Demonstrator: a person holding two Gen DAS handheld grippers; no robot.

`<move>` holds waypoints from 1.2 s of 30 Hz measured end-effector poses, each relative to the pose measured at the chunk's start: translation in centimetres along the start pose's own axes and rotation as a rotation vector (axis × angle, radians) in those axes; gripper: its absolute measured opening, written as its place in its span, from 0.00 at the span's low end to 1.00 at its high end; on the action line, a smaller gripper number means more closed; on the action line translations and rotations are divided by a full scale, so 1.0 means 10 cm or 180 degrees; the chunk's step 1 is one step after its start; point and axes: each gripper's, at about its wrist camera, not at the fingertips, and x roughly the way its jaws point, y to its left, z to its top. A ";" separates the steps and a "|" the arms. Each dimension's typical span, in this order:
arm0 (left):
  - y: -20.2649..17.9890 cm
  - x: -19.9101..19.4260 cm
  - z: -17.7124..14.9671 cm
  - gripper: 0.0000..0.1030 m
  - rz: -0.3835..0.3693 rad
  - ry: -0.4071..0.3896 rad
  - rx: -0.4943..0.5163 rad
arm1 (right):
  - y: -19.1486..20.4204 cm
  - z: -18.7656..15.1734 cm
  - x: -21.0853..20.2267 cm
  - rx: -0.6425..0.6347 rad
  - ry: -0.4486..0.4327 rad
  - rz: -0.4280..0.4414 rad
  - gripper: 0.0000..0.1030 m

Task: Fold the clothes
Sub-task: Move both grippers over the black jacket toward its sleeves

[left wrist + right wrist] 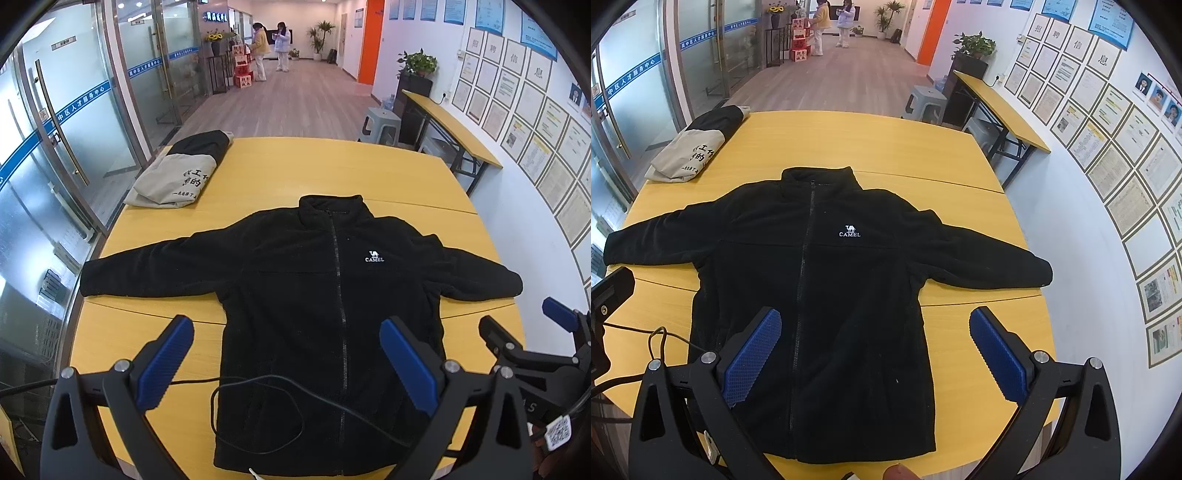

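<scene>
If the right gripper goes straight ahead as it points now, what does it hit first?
Most likely the black fleece jacket: the open right gripper points at its lower front, beside the zipper. Its height above the fabric is unclear.

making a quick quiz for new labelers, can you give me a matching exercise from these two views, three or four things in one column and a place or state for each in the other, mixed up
Things:
1. black fleece jacket
2. grey and black folded garment
3. black cable
4. left gripper

Places or states:
A. folded, at the table's far left corner
B. looped on the jacket's hem
C. spread flat, zipped, sleeves out
D. open, holding nothing

Pairs: 1-C, 2-A, 3-B, 4-D
</scene>
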 end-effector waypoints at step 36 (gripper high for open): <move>0.50 -0.09 -0.09 1.00 -0.0454 -0.0348 -0.0135 | 0.30 -0.08 -0.25 0.0051 -0.0104 0.0030 1.00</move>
